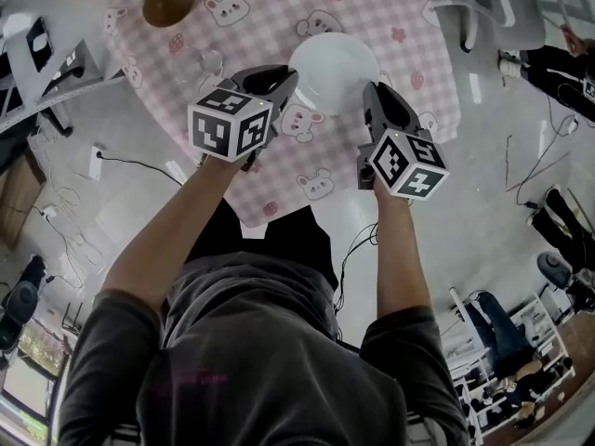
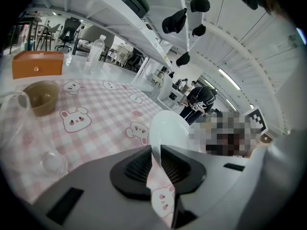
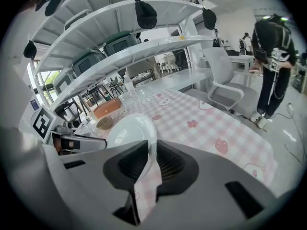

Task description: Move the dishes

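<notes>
A white plate hangs in the air above the pink checked tablecloth, held from both sides. My left gripper is shut on the plate's left rim; in the left gripper view the plate rises edge-on from between the ribbed pads. My right gripper is shut on the right rim, and the plate shows the same way between its pads. A brown bowl sits on the table at the far left, and a clear glass stands near it.
An orange box and a clear bottle stand at the table's far side. White shelving runs behind. A white chair stands beside the table, and a person in black stands farther off. Cables lie on the floor.
</notes>
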A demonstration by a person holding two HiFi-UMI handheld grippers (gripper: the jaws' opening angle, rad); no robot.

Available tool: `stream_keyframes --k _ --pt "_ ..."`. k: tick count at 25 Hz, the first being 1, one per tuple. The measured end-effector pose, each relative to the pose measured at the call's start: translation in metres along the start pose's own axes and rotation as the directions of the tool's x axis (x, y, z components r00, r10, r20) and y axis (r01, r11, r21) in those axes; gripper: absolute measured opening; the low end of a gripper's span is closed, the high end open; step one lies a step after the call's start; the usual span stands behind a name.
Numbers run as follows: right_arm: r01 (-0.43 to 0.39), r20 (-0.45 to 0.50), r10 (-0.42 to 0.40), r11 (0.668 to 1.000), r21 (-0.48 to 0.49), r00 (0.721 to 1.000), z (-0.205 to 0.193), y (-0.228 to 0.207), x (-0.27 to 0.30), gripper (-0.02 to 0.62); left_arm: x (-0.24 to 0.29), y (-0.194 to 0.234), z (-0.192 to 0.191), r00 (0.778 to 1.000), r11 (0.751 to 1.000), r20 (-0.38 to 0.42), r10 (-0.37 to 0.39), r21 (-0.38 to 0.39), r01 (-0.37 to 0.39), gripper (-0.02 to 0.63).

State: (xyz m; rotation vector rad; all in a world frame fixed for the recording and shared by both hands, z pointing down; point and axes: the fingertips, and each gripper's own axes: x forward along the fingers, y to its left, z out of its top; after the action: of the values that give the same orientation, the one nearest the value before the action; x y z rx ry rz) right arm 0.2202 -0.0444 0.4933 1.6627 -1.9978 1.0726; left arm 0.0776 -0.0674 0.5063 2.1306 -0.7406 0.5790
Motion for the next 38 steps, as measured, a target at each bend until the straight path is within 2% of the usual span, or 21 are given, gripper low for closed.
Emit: stream_keyframes --k 10,18,38 --pt "0.015 -0.010 -0.015 1.000 0.007 1.000 -0.037 0.032 -0.028 0.060 -0.040 -0.006 -0.030 1.000 1.000 -0.013 -0.019 0.016 0.019 0.057" --pt "0.005 -0.035 -0.005 1.000 0.005 0.999 -0.063 0.065 -0.028 0.060 -0.070 0.010 -0.054 1.000 1.000 -0.025 -0.007 0.009 0.007 0.057" --pt "-0.016 -0.114 0.018 1.000 0.012 0.993 -0.125 0.101 -0.009 0.060 -0.094 0.047 -0.112 0.996 1.000 -0.089 0.016 -0.022 -0.018 0.057"
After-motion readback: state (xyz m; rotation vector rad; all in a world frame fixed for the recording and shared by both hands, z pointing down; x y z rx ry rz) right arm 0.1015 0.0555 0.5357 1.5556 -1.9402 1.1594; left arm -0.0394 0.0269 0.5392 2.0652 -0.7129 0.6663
